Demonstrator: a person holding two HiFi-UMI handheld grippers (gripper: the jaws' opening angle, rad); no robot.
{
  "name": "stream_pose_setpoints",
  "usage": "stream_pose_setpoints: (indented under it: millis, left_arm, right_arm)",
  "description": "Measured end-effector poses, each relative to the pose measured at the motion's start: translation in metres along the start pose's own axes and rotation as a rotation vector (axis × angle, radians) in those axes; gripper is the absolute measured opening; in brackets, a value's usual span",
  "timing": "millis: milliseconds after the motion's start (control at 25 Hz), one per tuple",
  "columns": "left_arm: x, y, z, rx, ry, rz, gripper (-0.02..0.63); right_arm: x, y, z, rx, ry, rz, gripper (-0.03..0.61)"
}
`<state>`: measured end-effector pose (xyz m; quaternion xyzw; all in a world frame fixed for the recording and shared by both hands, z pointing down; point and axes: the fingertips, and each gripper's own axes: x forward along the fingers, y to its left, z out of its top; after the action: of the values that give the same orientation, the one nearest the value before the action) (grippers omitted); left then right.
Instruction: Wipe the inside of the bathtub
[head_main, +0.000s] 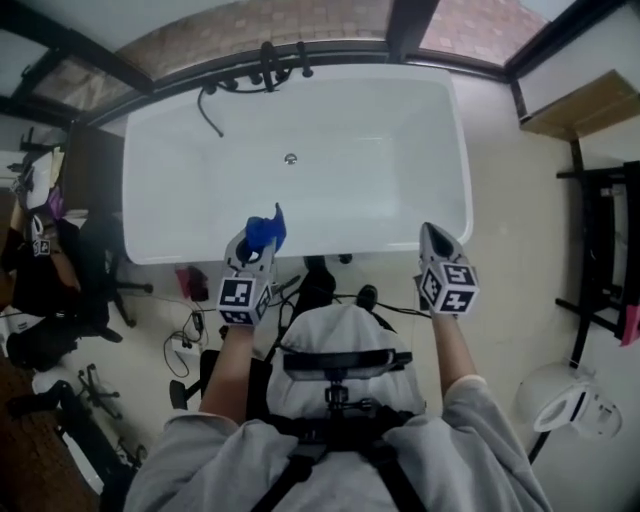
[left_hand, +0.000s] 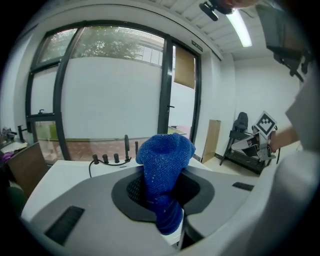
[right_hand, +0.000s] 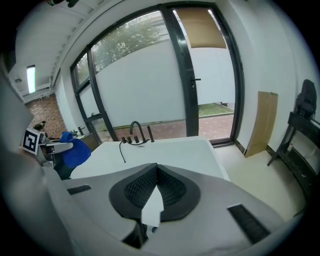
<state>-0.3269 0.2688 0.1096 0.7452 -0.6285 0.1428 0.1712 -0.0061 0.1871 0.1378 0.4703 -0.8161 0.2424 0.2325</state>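
Here, left tool (left_hand: 161, 196) clamps cloth (left_hand: 164, 159) (blue).

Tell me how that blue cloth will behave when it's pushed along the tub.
The blue cloth is probably soft and floppy: it bunches above the left hand-held gripper. It is likely light, as a pinch holds it up. Its knit looks grippy.

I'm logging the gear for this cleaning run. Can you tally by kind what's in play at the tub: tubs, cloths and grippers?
Bathtub: 1
Blue cloth: 1
Grippers: 2, the left gripper clamped on the cloth and the right gripper with jaws together and nothing between them
Total: 4
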Motion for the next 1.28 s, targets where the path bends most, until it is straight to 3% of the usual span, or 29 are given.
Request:
stream_pose_setpoints:
  millis: [160, 400, 960, 1280]
  left_arm:
    - [-0.031, -0.012, -0.007, -0.007, -0.007, 0.062, 0.077]
    - [-0.065, -0.037, 0.006, 0.016, -0.034, 0.089, 0.077]
    - [-0.067, -0.017, 0.004, 0.046, -0.017, -0.076, 0.077]
    - [-0.092, 0.03, -0.021, 0.001, 0.0, -0.056, 0.077]
  right_arm:
    - [-0.018, 0.002, -0.007, -0.016, -0.026, 0.043, 0.006]
    - [-0.045, -0.003, -0.028, -0.042, -0.024, 0.054, 0.006]
    - [-0.073, 0.039, -0.048, 0.015, -0.048, -0.064, 0.006]
    - [-0.06, 0.089, -0.039, 0.02, -0.049, -0.047, 0.005]
